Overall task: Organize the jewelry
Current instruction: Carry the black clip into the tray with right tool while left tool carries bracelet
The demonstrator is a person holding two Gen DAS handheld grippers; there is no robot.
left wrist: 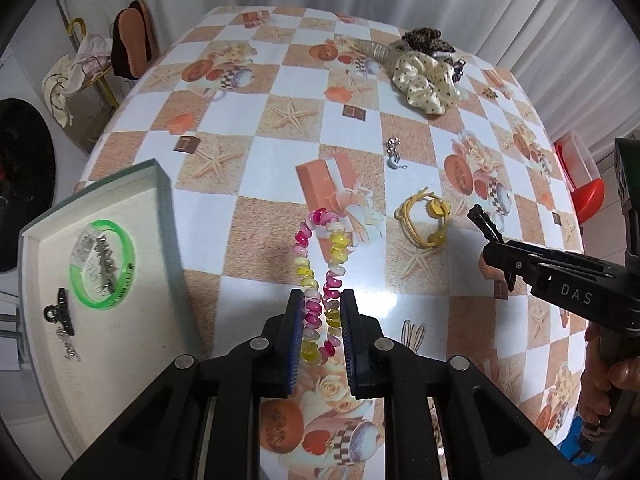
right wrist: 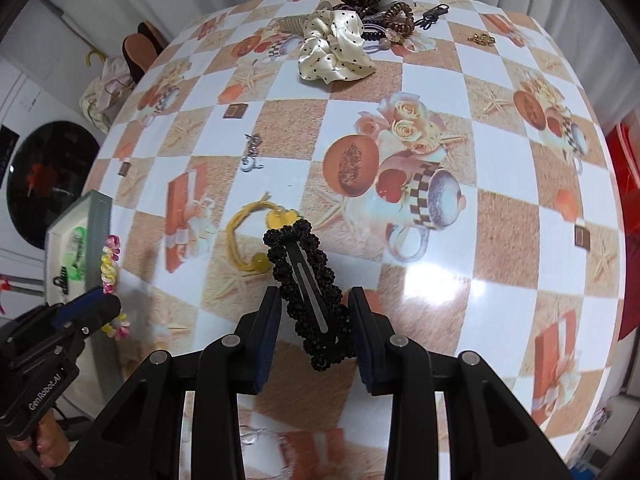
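Observation:
My left gripper (left wrist: 320,300) is shut on a pink, yellow and white spiral hair tie (left wrist: 320,248), which hangs stretched between the blue pads just above the table. It also shows at the lower left of the right wrist view as the left gripper (right wrist: 92,308) with the spiral hair tie (right wrist: 109,266) beside the tray. My right gripper (right wrist: 314,304) is shut on a black beaded hair clip (right wrist: 308,280), held tilted above the checked tablecloth. A white tray (left wrist: 136,352) at the left holds a green bracelet (left wrist: 102,264) and a black claw clip (left wrist: 60,312).
On the table (left wrist: 260,148) lie a yellow hair tie (left wrist: 424,220), a small silver piece (left wrist: 394,156) and a cream dotted scrunchie (left wrist: 424,80) with several other hair accessories at the far edge. A small gold piece (right wrist: 482,39) lies far right. A person's hand (left wrist: 600,392) grips the right tool.

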